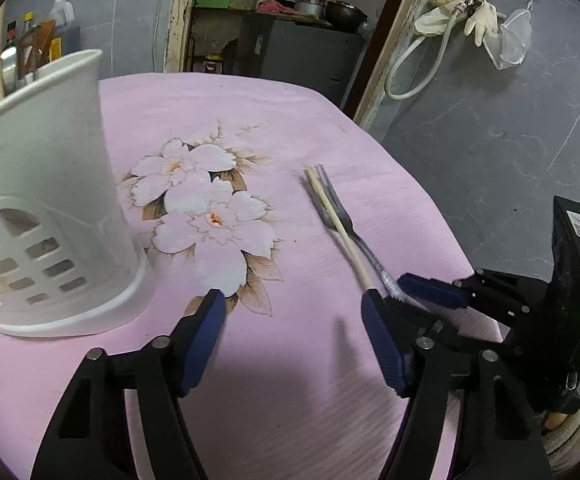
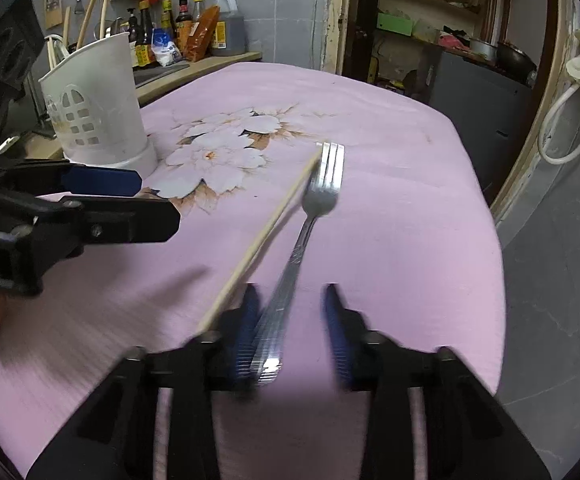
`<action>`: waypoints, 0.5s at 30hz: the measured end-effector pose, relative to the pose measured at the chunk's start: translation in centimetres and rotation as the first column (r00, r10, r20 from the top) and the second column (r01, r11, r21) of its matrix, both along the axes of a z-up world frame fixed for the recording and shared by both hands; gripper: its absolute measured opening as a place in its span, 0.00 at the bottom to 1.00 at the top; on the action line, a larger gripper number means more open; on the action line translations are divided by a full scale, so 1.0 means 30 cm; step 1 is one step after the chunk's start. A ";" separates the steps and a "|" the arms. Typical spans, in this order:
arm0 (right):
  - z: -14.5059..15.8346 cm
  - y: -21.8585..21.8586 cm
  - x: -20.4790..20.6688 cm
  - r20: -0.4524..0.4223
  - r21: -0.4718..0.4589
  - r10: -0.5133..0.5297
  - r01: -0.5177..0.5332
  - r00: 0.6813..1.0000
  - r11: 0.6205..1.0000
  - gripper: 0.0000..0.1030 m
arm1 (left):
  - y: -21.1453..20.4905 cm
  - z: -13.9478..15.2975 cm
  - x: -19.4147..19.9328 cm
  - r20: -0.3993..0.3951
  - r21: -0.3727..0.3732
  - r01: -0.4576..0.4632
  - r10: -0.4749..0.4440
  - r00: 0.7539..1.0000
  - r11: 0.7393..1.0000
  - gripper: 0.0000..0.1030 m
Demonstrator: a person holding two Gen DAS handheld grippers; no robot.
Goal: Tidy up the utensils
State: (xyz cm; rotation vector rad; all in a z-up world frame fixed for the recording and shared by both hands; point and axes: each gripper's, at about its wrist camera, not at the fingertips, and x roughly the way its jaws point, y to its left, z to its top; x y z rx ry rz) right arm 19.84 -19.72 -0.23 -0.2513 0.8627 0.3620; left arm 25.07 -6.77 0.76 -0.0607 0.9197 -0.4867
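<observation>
A steel fork (image 2: 322,184) and a single wooden chopstick (image 2: 273,220) lie side by side on the pink flowered cloth (image 2: 410,240). My right gripper (image 2: 290,290) is down over the fork's handle. The handle lies against the left pad, with a gap to the right pad, and the picture there is blurred. The chopstick passes just outside that left finger. My left gripper (image 1: 293,296) stands open over bare cloth; the chopstick (image 1: 336,224) ends behind its right fingertip (image 1: 370,300). A white slotted utensil holder (image 1: 49,200) stands upright to its left.
Behind the holder (image 2: 97,112), a counter carries sauce bottles (image 2: 177,32) and hanging kitchen tools. The table's right edge (image 2: 498,280) drops to a grey floor. A doorway with shelves (image 2: 430,20) lies beyond the far edge. Gloves and a hose (image 1: 450,16) hang on the wall.
</observation>
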 end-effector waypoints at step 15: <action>0.005 -0.082 0.004 -0.003 0.054 -0.041 0.041 0.999 0.998 0.10 | -0.129 -0.019 0.129 -0.099 -0.069 0.036 -0.042 0.994 0.997 0.46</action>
